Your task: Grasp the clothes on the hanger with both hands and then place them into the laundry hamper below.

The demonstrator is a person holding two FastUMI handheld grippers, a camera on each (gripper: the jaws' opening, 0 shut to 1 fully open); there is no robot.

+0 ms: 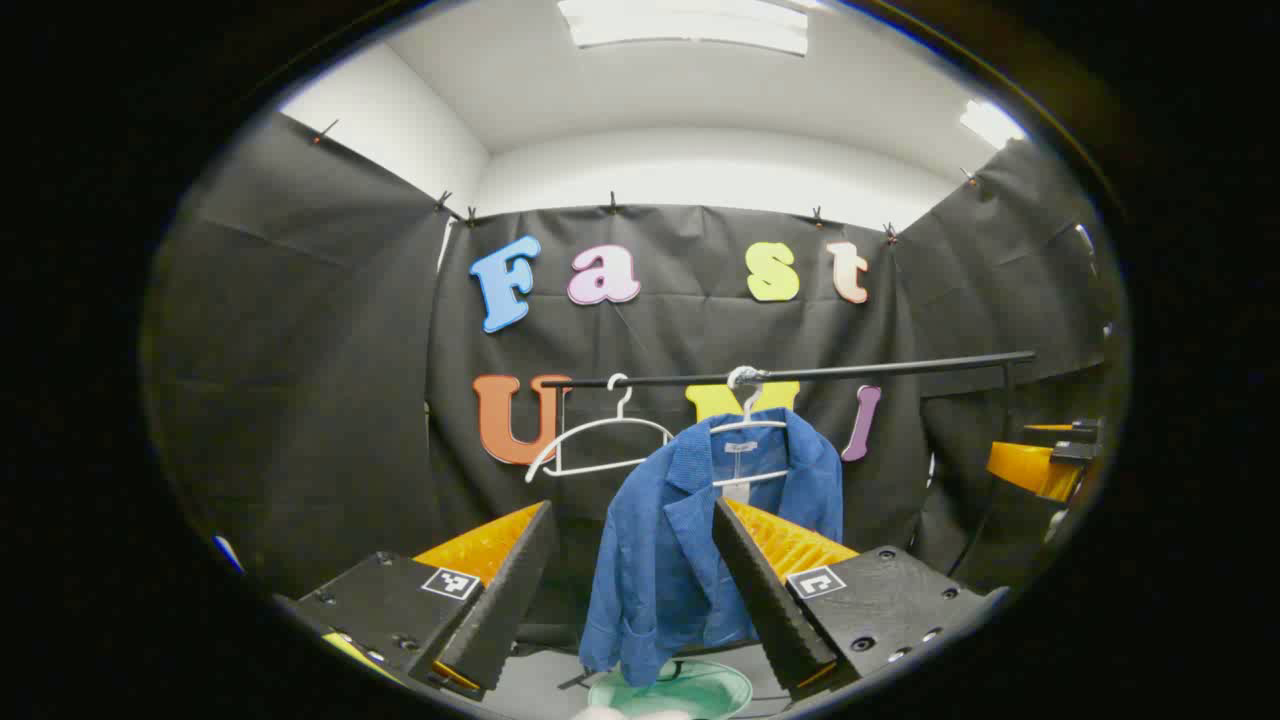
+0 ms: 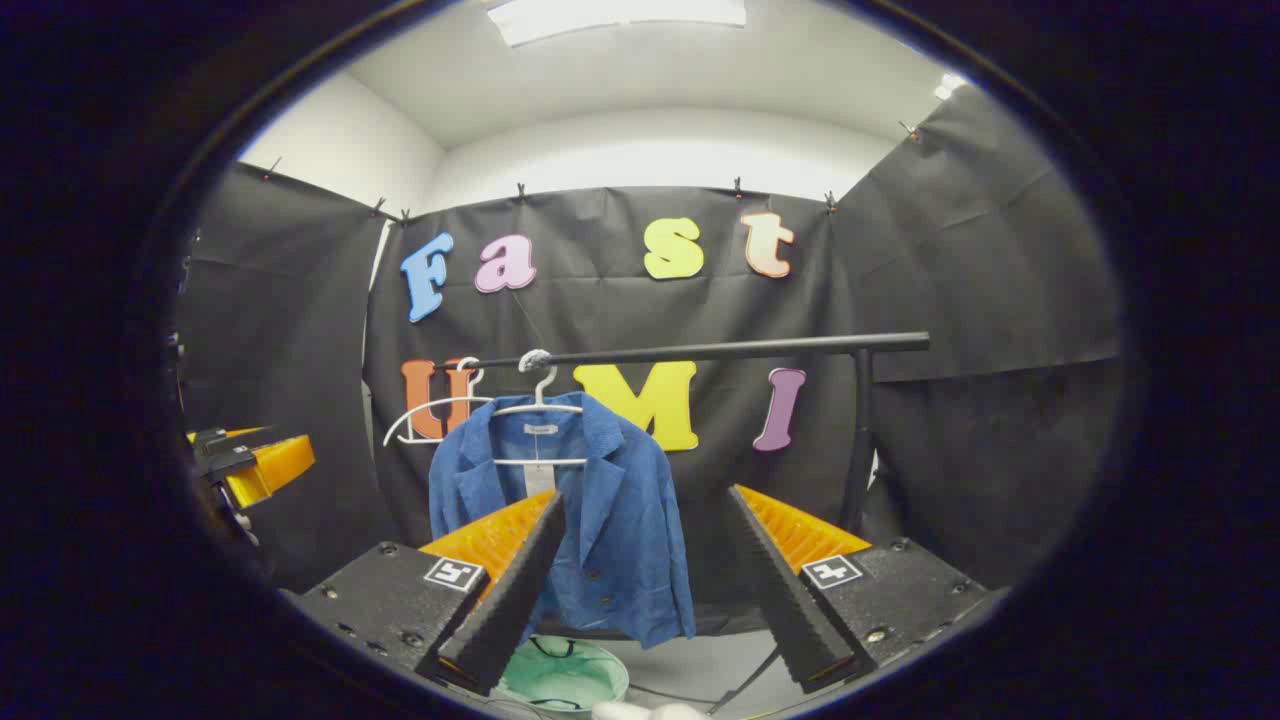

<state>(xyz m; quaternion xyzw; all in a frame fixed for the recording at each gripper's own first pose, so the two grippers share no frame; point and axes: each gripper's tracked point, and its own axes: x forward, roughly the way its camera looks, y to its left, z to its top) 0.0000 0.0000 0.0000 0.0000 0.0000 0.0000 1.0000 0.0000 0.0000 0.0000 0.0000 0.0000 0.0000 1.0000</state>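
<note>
Across the back of the booth runs one black rail [image 1: 800, 373], held up by a post at its right end, and everything I am working with hangs from it or sits under it. I judge the task as not yet begun: nothing is grasped and nothing has gone into the hamper.

Largest of the task's things is the single blue jacket [image 1: 690, 540], hanging on a white hanger [image 1: 748, 425] hooked over the rail. In the left gripper view it hangs straight ahead, between my fingers and well beyond them. In the right gripper view the blue jacket [image 2: 590, 520] hangs left of centre, behind my left finger.

Below it, on the floor, sits one pale green hamper [image 1: 690, 690], its rim just under the jacket's hem. It looks empty, though I see only part of it.

I count two white hangers in all. The second, an empty hanger [image 1: 600, 440], hangs on the rail just to the left of the jacket.

My left gripper [image 1: 635, 590] has its fingers spread wide with nothing between them. My right gripper [image 2: 645, 590] is spread just as wide and also holds nothing. Both are well apart from the jacket.

What is left, as I judge it, is the whole job: bring both grippers up to the jacket, close on it, free it from its hanger, and lower it into the hamper.
</note>
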